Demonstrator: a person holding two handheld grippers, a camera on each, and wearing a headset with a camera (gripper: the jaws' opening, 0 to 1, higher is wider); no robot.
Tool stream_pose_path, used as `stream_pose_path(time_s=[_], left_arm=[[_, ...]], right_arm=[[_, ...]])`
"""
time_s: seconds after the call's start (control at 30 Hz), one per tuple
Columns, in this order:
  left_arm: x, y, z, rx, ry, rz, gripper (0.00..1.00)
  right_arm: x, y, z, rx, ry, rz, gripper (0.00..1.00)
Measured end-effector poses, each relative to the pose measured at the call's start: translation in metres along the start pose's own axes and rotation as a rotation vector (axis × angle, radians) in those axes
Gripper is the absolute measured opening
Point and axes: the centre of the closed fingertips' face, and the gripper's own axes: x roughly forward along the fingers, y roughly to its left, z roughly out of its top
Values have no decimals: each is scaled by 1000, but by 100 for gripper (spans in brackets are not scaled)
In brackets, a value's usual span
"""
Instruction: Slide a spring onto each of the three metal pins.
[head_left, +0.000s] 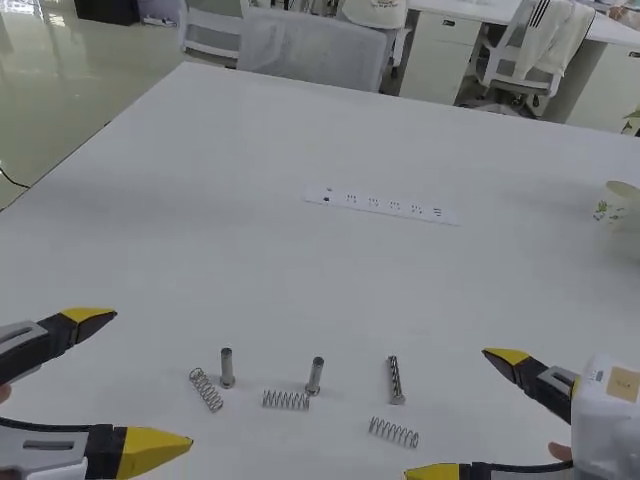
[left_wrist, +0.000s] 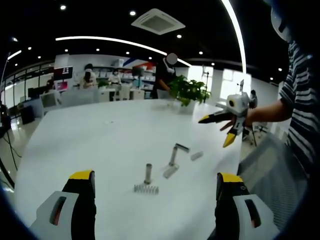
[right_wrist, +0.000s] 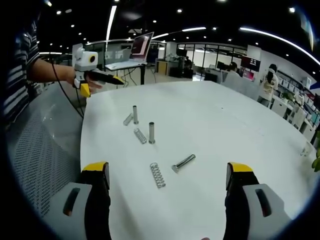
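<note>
Left gripper is hovering low over the near left part of the white table. Its yellow-tipped jaws are standing wide apart and gripping nothing. Right gripper is hovering over the near right part, and its jaws are likewise spread wide and empty.

Between the two grippers, three metal pins are sitting in a row close to the table's front edge. The left pin and the middle pin are standing upright. The right pin is lying flat on its side, which the right gripper view is showing clearly.

Three springs are lying loose on the table, each near a pin and none on one. The left spring is lying at an angle just beside the left pin, on its outer side. The middle spring is lying crosswise with one end close to the foot of the middle pin; whether they are touching I cannot tell. The right spring is lying a little apart from the right pin, nearer the person.

A white power strip is lying farther back on the table, well apart from the pins.
</note>
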Motion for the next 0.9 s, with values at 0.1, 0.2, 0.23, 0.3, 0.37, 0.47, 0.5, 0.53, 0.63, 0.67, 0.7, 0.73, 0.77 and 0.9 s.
stream_pose_path(time_s=[0.1, 0.2, 0.23, 0.3, 0.37, 0.47, 0.5, 0.53, 0.63, 0.67, 0.7, 0.73, 0.77, 0.9], left_arm=[[0, 0, 0, -1, 0, 0, 98], [0, 1, -1, 0, 2, 1, 98], [0, 1, 0, 0, 2, 1, 98], [0, 1, 0, 2, 3, 1, 98], [-1, 1, 1, 2, 3, 0, 98], [-1, 2, 0, 2, 4, -1, 98], [-1, 2, 1, 3, 3, 0, 98], [-1, 3, 0, 3, 4, -1, 98], [-1, 3, 1, 1, 2, -2, 98], [-2, 3, 1, 3, 2, -3, 98], [-2, 3, 1, 4, 3, -3, 98], [-2, 3, 0, 4, 4, -3, 98], [-2, 3, 0, 4, 3, -4, 98], [-3, 3, 0, 4, 6, -5, 98]], right_arm=[[0, 0, 0, -4, -2, 4, 97], [-1, 0, 0, 0, 0, 4, 97], [-1, 0, 0, 0, -1, 4, 97], [-1, 0, 1, -2, -4, 7, 97], [0, 1, 1, -3, 0, 11, 97], [1, 3, 1, -7, 4, 17, 97], [2, 3, 1, -7, 5, 17, 97], [2, 3, 1, -8, 6, 19, 96], [3, 5, 2, -5, 5, 23, 96], [3, 5, 1, -6, 6, 24, 96], [3, 5, 1, -5, 7, 24, 96], [3, 5, 1, -4, 10, 23, 96], [3, 4, 0, -1, 13, 23, 96], [3, 4, -1, 1, 19, 24, 96]])
